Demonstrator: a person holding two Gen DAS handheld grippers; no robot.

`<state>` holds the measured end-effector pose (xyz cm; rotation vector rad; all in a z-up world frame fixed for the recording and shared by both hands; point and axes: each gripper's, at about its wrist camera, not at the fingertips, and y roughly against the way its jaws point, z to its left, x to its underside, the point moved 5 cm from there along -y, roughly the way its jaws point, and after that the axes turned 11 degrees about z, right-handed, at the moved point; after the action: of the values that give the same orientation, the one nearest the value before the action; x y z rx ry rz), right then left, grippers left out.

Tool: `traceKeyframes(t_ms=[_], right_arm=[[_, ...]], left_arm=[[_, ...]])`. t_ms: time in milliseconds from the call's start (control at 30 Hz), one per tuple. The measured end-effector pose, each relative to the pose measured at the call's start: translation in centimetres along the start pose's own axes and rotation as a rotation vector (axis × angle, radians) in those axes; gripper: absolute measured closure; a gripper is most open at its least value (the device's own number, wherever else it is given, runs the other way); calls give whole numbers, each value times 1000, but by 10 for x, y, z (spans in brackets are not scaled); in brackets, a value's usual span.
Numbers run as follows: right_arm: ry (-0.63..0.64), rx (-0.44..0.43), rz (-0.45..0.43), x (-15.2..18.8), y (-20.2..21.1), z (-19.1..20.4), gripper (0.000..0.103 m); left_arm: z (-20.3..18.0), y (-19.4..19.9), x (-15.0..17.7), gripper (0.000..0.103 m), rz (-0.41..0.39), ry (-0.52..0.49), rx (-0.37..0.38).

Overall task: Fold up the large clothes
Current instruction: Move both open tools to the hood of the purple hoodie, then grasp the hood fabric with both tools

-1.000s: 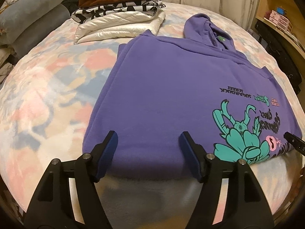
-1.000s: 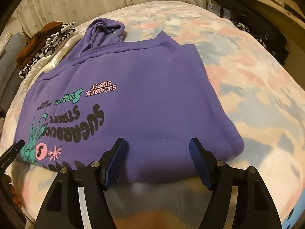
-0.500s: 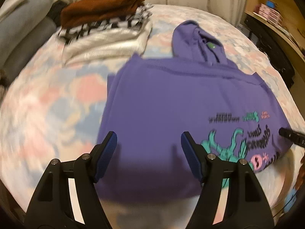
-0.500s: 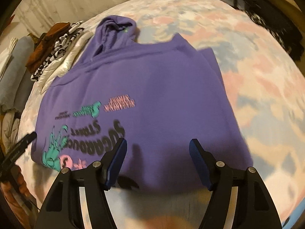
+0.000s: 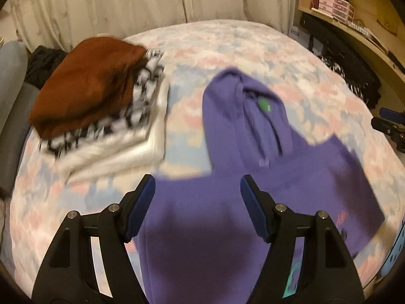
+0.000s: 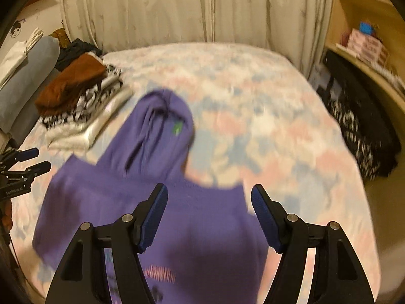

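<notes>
Meanwhile, on the bed (image 5: 253, 40) with its pastel patchwork cover, a purple hoodie (image 5: 202, 228) lies flat, sleeves tucked in, print side up, its hood (image 6: 162, 126) pointing toward the curtain (image 6: 177, 7) at the far side. Left of the hoodie, near the bed's edge, sits a stack of folded clothes (image 5: 101, 106): a rust-brown piece on top, a black-and-white patterned one beneath, a cream one at the bottom. Right of the hoodie, off the bed, a wooden shelf (image 5: 354, 12) carries small pink drawer boxes (image 5: 331, 3); what they hold cannot be made out.

The left gripper (image 5: 197, 207) hangs above the hoodie's left shoulder area, its blue-padded fingers (image 5: 141, 207) spread with only air between them. The right gripper (image 6: 210, 217) hangs above the right shoulder, just below the hood, fingers spread likewise and pinching nothing.

Judging by the lie of the garment, the side folds look finished and the lengthwise fold is in hand. Next would seem to be a grip on the hood or the shoulder line, both sides taken together, so the cloth comes over evenly and does not skew.
</notes>
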<state>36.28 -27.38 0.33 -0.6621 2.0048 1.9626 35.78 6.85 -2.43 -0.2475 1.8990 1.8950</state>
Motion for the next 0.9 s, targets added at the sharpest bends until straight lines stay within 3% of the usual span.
traceKeyframes(t_ms=[133, 300, 400, 567, 767, 900], right_arm=[[-8, -30, -8, -71, -23, 8, 34], [-38, -148, 65, -145, -93, 6, 34], [-31, -176, 119, -161, -140, 11, 34], [-35, -198, 203, -178, -209, 15, 45], [-60, -208, 219, -198, -250, 12, 45], [-84, -235, 226, -209, -276, 7, 61]], left_arm=[[3, -29, -60, 36, 7, 12, 20], [4, -104, -109, 36, 106, 58, 99], [4, -149, -117, 36, 155, 92, 113], [1, -200, -123, 36, 187, 86, 96], [3, -243, -134, 36, 216, 94, 134], [2, -256, -135, 38, 217, 102, 187]])
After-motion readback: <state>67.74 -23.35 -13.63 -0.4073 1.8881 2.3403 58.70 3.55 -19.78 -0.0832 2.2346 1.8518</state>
